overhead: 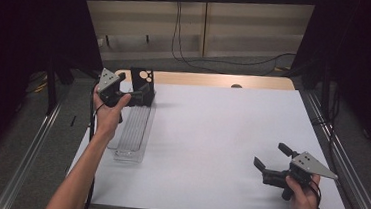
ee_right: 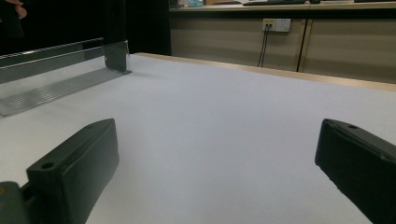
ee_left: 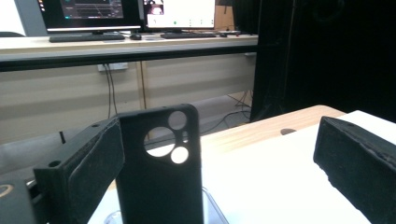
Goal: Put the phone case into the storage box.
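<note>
Black, matte phone case [ee_left: 161, 168] with round cutouts stands between the left tool's [ee_left: 219, 172] spread jaws.

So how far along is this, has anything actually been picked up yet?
Not yet, it seems. The black phone case stands upright at the far end of the clear tray. The left gripper is at the case with jaws open, one beside it, not clamped. The right gripper waits open over the white table. Grasping and moving remain.

Tool [ee_right: 217, 175] jaws wide apart over white table [ee_right: 224, 116].
</note>
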The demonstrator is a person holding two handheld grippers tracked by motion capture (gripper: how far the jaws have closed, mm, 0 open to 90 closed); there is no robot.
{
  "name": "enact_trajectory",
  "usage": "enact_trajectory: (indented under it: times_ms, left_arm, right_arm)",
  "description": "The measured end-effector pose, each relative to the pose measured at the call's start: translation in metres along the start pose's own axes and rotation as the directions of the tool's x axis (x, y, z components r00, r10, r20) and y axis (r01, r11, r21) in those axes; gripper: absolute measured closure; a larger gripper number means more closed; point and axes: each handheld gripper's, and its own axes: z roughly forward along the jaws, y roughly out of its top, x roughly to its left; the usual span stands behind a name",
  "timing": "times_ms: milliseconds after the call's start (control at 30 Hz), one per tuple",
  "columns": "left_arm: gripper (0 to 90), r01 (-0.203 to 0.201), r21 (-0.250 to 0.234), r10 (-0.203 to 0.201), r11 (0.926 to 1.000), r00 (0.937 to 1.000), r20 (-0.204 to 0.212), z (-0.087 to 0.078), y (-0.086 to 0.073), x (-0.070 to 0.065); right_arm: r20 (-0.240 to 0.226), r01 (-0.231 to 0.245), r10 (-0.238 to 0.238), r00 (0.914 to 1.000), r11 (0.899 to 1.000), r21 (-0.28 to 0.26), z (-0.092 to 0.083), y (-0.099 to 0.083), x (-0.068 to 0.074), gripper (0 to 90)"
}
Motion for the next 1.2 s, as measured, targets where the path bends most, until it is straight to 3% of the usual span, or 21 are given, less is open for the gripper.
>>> enact_trajectory:
  times_ms: [233, 333, 367, 433, 533, 667, 800, 900, 1000, 1200]
  left_arm:
    - [2.0, -0.001, -0.015, 0.001, 0.9999, 0.9998, 0.018, -0.010, -0.002, -0.012]
    - [2.0, -0.028, -0.001, 0.028, 0.9996, 0.9991, 0.032, -0.016, -0.002, -0.014]
    - [2.0, -0.009, -0.017, 0.010, 0.9998, 0.9993, 0.035, -0.016, -0.003, -0.015]
    - [1.9, -0.009, -0.013, 0.009, 0.9999, 0.9992, 0.038, -0.021, -0.004, -0.015]
    - [1.9, -0.029, -0.011, 0.029, 0.9995, 0.9989, 0.037, -0.029, -0.005, -0.017]
    - [1.9, 0.000, -0.016, 0.001, 0.9999, 0.9980, 0.064, -0.040, -0.005, -0.021]
    - [2.0, 0.011, -0.024, -0.009, 0.9997, 0.9983, 0.058, -0.050, -0.006, -0.025]
    - [2.2, -0.014, -0.033, 0.016, 0.9994, 0.9976, 0.067, -0.057, -0.009, -0.026]
    - [2.7, 0.014, -0.038, -0.011, 0.9992, 0.9970, 0.076, -0.064, -0.010, -0.027]
    - [3.0, -0.011, -0.038, 0.013, 0.9992, 0.9975, 0.070, -0.080, -0.013, -0.032]
  right_arm:
    - [0.004, 0.008, -0.008, 1.0000, 1.000, 0.001, 0.000, 0.001, 0.001, 0.0]
    - [0.003, 0.018, -0.018, 0.9998, 1.000, -0.007, -0.002, 0.001, 0.002, 0.0]
    - [0.008, 0.014, -0.014, 0.9999, 1.000, -0.007, -0.002, 0.002, 0.003, 0.0]
    - [0.004, 0.015, -0.015, 0.9999, 1.000, -0.011, -0.002, 0.002, 0.003, 0.0]
    - [0.002, 0.014, -0.014, 0.9999, 1.000, -0.010, -0.002, 0.002, 0.004, 0.0]
    - [0.004, 0.015, -0.014, 0.9999, 1.000, -0.011, -0.001, 0.002, 0.004, 0.0]
    - [0.000, 0.017, -0.017, 0.9999, 1.000, -0.010, -0.002, 0.002, 0.004, 0.0]
    - [0.000, 0.016, -0.016, 0.9999, 1.000, -0.010, -0.002, 0.002, 0.004, 0.0]
    - [0.000, 0.024, -0.024, 0.9997, 1.000, -0.005, -0.002, 0.001, 0.003, 0.0]
    - [0.003, 0.026, -0.026, 0.9997, 1.000, -0.010, -0.002, 0.002, 0.004, 0.0]
